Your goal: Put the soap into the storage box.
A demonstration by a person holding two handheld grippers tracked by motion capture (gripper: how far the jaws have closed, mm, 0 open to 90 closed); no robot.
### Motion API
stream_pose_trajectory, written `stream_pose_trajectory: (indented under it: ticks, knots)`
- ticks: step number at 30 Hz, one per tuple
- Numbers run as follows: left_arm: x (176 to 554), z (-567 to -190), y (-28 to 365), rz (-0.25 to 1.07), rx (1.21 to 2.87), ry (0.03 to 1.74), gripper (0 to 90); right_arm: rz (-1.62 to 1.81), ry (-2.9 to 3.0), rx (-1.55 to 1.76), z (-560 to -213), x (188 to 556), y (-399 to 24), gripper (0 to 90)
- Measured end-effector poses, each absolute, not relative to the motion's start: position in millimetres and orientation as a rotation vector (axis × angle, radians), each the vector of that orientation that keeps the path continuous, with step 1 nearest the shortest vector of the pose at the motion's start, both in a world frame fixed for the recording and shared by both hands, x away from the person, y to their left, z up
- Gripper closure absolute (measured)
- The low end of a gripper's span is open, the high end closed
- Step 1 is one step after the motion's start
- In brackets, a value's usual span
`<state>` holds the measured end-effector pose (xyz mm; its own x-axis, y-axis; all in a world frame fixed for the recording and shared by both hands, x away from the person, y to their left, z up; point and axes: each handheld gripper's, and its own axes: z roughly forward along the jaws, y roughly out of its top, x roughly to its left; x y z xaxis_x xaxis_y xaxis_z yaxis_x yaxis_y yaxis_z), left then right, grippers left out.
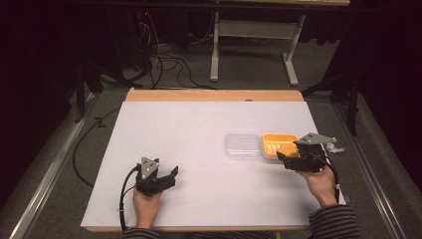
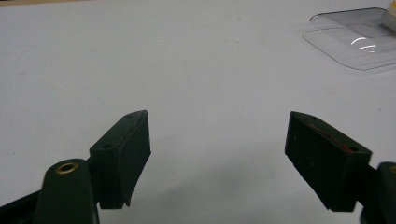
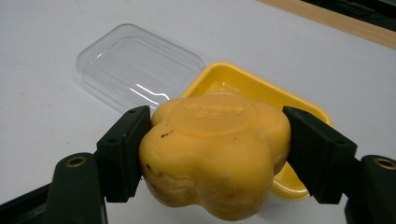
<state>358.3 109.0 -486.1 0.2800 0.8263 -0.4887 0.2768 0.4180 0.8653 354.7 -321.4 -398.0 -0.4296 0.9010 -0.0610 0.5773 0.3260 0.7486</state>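
Left tool sat low over the near-left part of the counter, jaws spread wide with nothing between them, left hand gripping it from behind. Right tool was out at the right side, jaws clamped on both flanks of a yellow flower-shaped soap, right hand under it, striped sleeve at the near edge.
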Motion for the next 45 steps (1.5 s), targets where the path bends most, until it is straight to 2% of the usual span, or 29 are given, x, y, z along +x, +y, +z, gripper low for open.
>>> stream_pose_trajectory:
  ticks: [21, 45]
  knots:
    - [358, -486, 109, 0.499, 1.131, 1.279, 23.0, 0.911, 2.080, 1.417, -411, 386, -336, 27.8]
    - [358, -486, 109, 0.502, 1.134, 1.279, 23.0, 0.906, 2.073, 1.478, -428, 411, -330, 27.7]
